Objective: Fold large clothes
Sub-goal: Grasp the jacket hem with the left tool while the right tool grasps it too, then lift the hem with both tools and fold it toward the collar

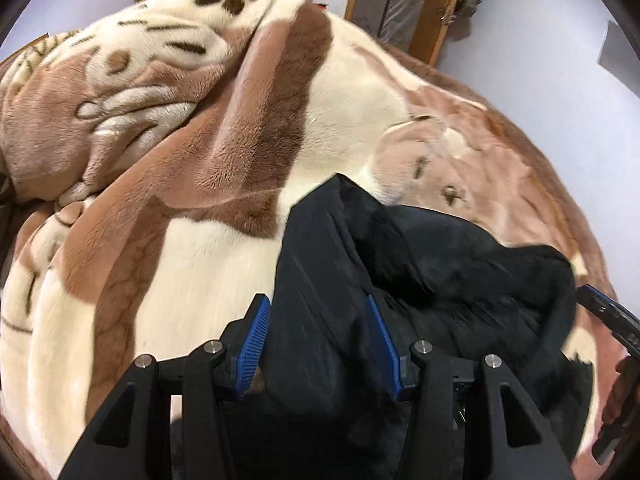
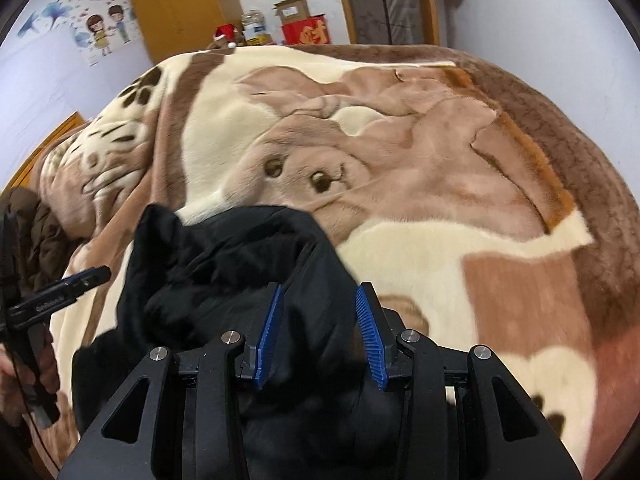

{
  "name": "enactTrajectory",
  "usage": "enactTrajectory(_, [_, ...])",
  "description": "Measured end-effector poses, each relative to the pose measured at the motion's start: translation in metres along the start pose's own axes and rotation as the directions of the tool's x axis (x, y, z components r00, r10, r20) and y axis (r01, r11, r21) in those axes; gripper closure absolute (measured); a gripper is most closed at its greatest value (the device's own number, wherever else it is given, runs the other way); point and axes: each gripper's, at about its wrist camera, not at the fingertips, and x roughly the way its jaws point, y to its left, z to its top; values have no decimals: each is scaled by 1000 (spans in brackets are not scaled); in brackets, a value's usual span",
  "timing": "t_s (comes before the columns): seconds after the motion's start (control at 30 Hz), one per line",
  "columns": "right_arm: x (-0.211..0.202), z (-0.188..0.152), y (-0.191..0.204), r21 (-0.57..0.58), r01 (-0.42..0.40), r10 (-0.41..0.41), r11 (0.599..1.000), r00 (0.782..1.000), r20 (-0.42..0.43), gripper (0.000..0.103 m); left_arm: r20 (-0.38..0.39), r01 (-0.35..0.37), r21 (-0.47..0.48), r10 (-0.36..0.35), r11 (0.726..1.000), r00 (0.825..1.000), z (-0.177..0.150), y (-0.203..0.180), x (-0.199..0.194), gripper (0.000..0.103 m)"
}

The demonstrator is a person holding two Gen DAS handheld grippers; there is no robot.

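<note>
A bulky black garment (image 1: 460, 264) hangs bunched over a plush cream-and-brown blanket (image 1: 192, 264) on a bed. My left gripper (image 1: 320, 344) is shut on one thick fold of it, the black fabric filling the gap between the blue pads (image 1: 256, 340). In the right wrist view the same black garment (image 2: 224, 264) sags to the left, and my right gripper (image 2: 320, 336) is shut on another fold of it. Each gripper shows in the other's view: the right gripper (image 1: 612, 316) at the right edge, the left gripper (image 2: 60, 296) at the left edge, held by a hand.
The blanket (image 2: 440, 240) with a cartoon animal print covers the whole bed. A brown quilted item (image 2: 40, 232) lies at the bed's left side. Behind the bed stand a wooden cabinet (image 2: 180, 8), a red box (image 2: 306, 32), a jar and a door frame (image 2: 424, 0).
</note>
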Motion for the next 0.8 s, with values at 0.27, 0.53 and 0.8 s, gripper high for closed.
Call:
enactTrajectory(0.27, [52,12,6,-47,16,-22,999,991,-131,69,-48,-8,-4,7,1000,999,15,-3,53,81])
enactTrajectory(0.53, [-33,-8,31,-98,-47,51,994,998,36,95,94,65,3,-65,998,993,-5,5,-18,103])
enactTrajectory(0.8, [-131,-93,45,-102,-94,107,990,985,132,95,252,188,-20,-177,982,951,-79,25,-145,103])
